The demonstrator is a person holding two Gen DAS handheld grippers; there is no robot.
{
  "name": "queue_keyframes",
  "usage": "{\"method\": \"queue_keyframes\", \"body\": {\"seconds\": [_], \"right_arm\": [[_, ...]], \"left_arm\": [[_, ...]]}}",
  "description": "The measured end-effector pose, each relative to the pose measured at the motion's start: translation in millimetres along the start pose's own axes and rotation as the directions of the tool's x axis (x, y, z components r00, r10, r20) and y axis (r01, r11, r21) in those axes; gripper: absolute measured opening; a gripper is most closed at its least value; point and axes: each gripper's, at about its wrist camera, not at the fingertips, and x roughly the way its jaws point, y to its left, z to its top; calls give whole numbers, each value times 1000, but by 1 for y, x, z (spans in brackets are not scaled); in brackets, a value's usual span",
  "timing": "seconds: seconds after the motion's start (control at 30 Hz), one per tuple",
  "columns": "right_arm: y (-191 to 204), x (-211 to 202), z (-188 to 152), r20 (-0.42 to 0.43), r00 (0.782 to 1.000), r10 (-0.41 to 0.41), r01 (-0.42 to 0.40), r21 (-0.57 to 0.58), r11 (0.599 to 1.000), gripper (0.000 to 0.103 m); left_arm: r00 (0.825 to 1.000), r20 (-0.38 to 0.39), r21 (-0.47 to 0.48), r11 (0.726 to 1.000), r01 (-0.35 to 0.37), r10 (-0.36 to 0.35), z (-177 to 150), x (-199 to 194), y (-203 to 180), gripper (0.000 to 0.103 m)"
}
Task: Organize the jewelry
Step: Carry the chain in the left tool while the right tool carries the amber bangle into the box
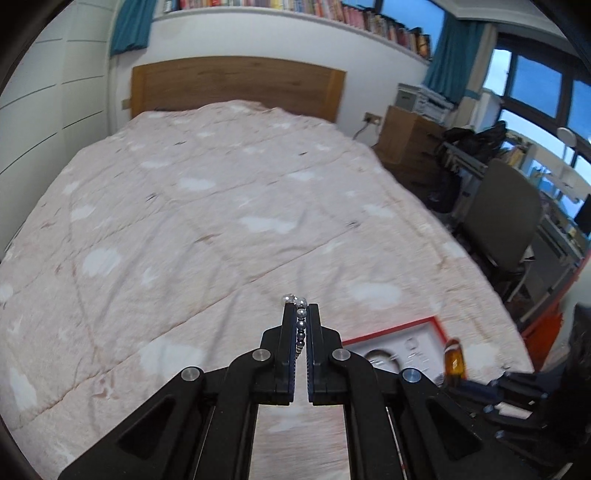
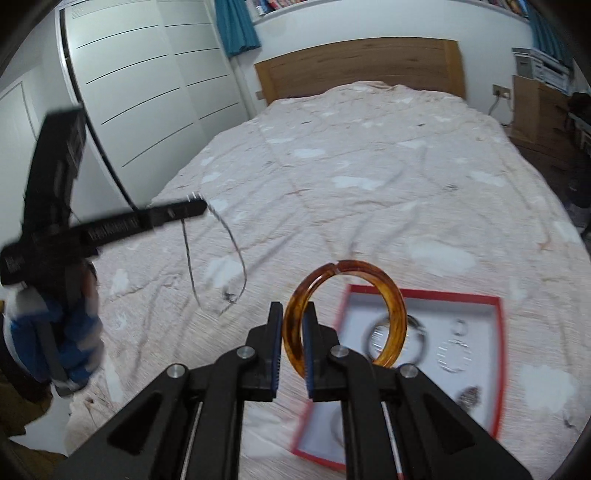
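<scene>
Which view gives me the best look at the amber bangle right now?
The right wrist view: the amber bangle stands nearly whole, clamped in the right tool above the red-rimmed tray. The left wrist view catches only a blurred amber sliver at the lower right.

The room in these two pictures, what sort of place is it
Most likely a bedroom at home: a bed with a wooden headboard, a white wardrobe, and a bookshelf above.

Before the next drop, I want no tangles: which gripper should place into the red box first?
Right, probably. The right gripper holds the rigid amber bangle directly above the red box. The left gripper dangles a long bead necklace off to the side over the quilt.
</scene>
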Motion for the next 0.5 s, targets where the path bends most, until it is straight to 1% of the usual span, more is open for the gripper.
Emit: {"method": "queue_keyframes", "body": {"seconds": [0.1, 0.23, 0.33, 0.4, 0.47, 0.5], "right_arm": [[-28, -12, -13, -16, 999, -52, 52, 18, 998, 9], [-62, -17, -34, -48, 993, -107, 109, 45, 993, 9], [-84, -16, -48, -74, 990, -119, 124, 68, 990, 9], [-93, -12, -59, -94, 989, -115, 122, 79, 989, 9], [-98, -6, -67, -114, 988, -102, 112, 84, 990, 9], [-99, -3, -71, -123, 988, -95, 106, 84, 991, 9]], "left_arm": [[999, 3, 25, 999, 44, -44, 6, 6, -31, 4], [995, -42, 50, 995, 91, -89, -7, 29, -65, 4], [989, -114, 68, 992, 102, -94, -30, 56, -82, 4], [980, -180, 81, 991, 103, -87, -53, 75, -89, 4], [972, -223, 88, 991, 102, -80, -69, 85, -92, 4], [965, -253, 91, 991, 101, -75, -81, 93, -92, 4]]}}
